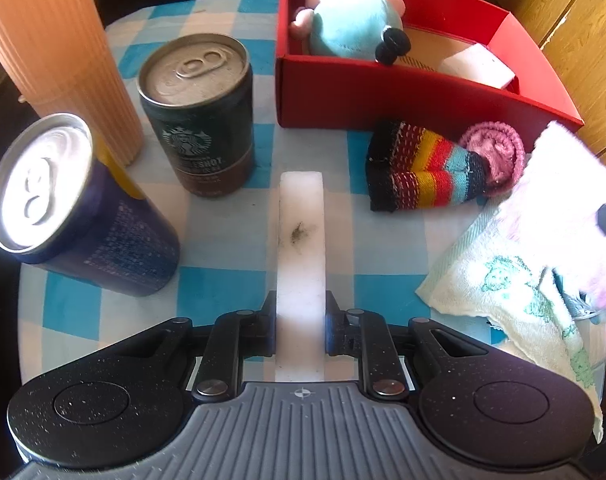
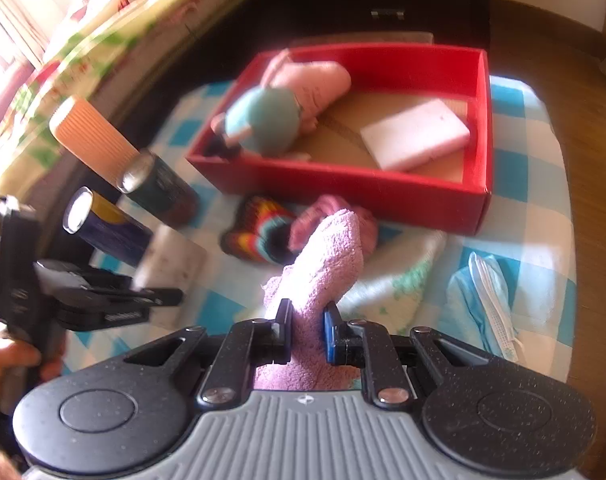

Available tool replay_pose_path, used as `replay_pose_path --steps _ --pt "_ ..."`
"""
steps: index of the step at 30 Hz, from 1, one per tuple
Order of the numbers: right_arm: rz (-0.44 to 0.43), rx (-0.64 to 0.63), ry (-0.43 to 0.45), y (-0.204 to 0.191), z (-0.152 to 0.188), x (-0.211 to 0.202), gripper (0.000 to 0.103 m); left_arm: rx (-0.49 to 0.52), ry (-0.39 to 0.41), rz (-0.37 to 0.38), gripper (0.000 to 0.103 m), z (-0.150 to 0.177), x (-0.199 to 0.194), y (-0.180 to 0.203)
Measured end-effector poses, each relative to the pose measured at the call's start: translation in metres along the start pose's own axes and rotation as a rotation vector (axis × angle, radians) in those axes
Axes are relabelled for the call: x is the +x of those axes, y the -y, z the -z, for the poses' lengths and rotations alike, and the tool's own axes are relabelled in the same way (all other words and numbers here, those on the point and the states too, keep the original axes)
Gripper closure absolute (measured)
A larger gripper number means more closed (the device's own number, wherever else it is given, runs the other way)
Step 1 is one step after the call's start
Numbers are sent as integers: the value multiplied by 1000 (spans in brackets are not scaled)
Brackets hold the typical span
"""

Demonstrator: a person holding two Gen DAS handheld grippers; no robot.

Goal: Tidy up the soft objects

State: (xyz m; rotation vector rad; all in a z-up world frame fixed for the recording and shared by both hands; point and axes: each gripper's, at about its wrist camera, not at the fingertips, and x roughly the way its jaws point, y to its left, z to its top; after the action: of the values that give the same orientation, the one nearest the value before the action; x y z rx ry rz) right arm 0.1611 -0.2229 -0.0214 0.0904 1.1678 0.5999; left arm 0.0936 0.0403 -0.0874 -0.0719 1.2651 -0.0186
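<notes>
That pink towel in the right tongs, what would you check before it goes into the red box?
1. Grip: right tongs shut on the pink towel: ok.
2. Towel lifted off the table: cannot tell.
3. Room in the red box: bare floor between the plush toy and the white sponge: ok.
4. Left tongs out of the path: shut on a white block, beside the cans: ok.
5. Striped sock still outside the box: not ok.
</notes>
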Motion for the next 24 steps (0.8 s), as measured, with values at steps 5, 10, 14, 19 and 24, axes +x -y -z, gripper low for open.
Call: replay_pose_path --steps 5,10,14,19,24 --pt "-21 -2 47 -7 -7 -20 103 -13 15 2 84 -1 -9 -4" --pt "-20 -4 74 -12 -12 -32 103 -15 40 5 84 -3 -22 -4" --pt "-17 -9 85 -16 -12 -39 103 -12 56 8 84 -5 -33 -1" --pt "-7 -13 105 -21 -13 -48 103 -2 82 10 84 -10 -48 6" --pt "7 -25 140 -28 -16 -63 103 25 137 15 84 -21 -76 21"
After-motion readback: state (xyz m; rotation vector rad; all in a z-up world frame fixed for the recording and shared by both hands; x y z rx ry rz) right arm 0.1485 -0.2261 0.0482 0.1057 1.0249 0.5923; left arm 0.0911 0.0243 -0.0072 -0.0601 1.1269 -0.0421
